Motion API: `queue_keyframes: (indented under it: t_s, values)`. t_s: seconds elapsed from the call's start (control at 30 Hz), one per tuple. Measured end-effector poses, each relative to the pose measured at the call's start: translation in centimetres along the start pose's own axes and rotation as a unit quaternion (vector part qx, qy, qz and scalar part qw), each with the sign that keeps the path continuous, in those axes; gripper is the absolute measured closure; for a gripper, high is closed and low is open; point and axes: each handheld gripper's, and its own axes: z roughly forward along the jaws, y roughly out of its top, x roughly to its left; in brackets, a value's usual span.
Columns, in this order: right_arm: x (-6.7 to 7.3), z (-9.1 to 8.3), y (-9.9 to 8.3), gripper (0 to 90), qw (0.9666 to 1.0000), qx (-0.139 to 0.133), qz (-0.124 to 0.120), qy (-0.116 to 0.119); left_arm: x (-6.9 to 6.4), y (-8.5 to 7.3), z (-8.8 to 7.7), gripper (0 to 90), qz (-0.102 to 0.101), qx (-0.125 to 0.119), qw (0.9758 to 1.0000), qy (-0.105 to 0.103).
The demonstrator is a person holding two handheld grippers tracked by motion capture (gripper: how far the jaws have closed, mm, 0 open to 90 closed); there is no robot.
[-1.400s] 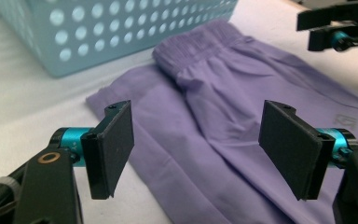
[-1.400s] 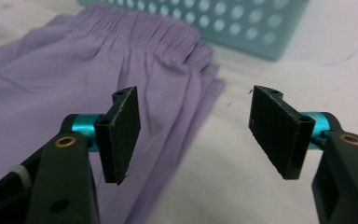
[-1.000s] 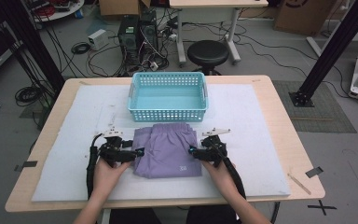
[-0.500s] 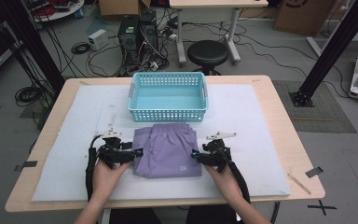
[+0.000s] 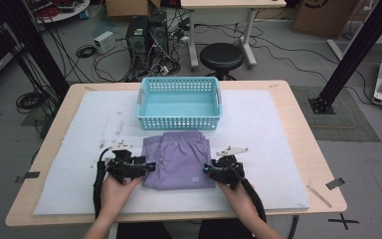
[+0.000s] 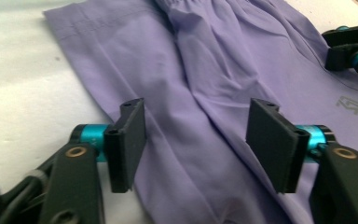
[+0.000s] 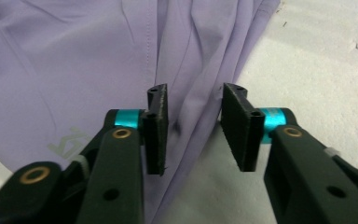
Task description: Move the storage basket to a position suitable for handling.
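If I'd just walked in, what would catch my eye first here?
Probably the folded purple shorts lying flat at the near middle of the white mat, with a left gripper and right gripper poised at their side edges, jaws just closing. Just behind them sits a turquoise basket.

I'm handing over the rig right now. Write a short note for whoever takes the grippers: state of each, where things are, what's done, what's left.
Left gripper: at the left edge of the folded purple shorts, jaws apart over the cloth and just been closing, no grip yet.
Right gripper: at the right edge, jaws straddling the folded hem, narrower, also just been closing, pads not yet pressing.
Shorts lie folded flat on the white mat, right in front of the blue basket, which is empty.
Done: shorts folded.
Left, probably: pinch both edges, lift, set into the basket.
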Motion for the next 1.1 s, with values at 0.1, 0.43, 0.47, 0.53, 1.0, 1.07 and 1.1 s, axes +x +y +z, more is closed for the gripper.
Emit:
queue_keyframes:
  t_s: [0.1,0.43,0.47,0.53,1.0,1.07,1.1]
  values:
    - [-0.3,0.0,0.0,71.9,1.0,0.001,0.007,0.002,0.0,-0.1,0.0,45.5,0.0,-0.002,1.0,0.006]
    - [-0.3,0.1,0.1,87.6,0.9998,0.002,0.016,0.013,-0.3,0.0,0.4,72.5,0.005,0.003,1.0,0.007]
    - [-0.2,0.1,0.1,87.9,0.9998,0.002,0.014,0.011,-0.3,0.0,0.4,75.0,0.005,0.005,0.9999,0.008]
    - [-0.3,0.0,0.1,88.4,0.9998,0.001,0.016,0.012,-0.3,0.0,0.5,77.4,0.003,0.004,1.0,0.006]
    - [-0.7,-1.6,-1.0,89.1,0.9998,0.006,0.015,0.013,-1.7,0.2,1.6,83.3,0.01,0.015,0.9996,-0.024]
    - [-1.0,-2.0,-1.3,89.1,0.9997,0.006,0.018,0.013,-2.1,0.1,1.8,83.4,0.009,0.017,0.9993,-0.033]
    - [-1.1,-2.2,-1.4,89.2,0.9998,0.006,0.016,0.013,-2.3,0.1,1.9,83.5,0.01,0.018,0.9991,-0.037]
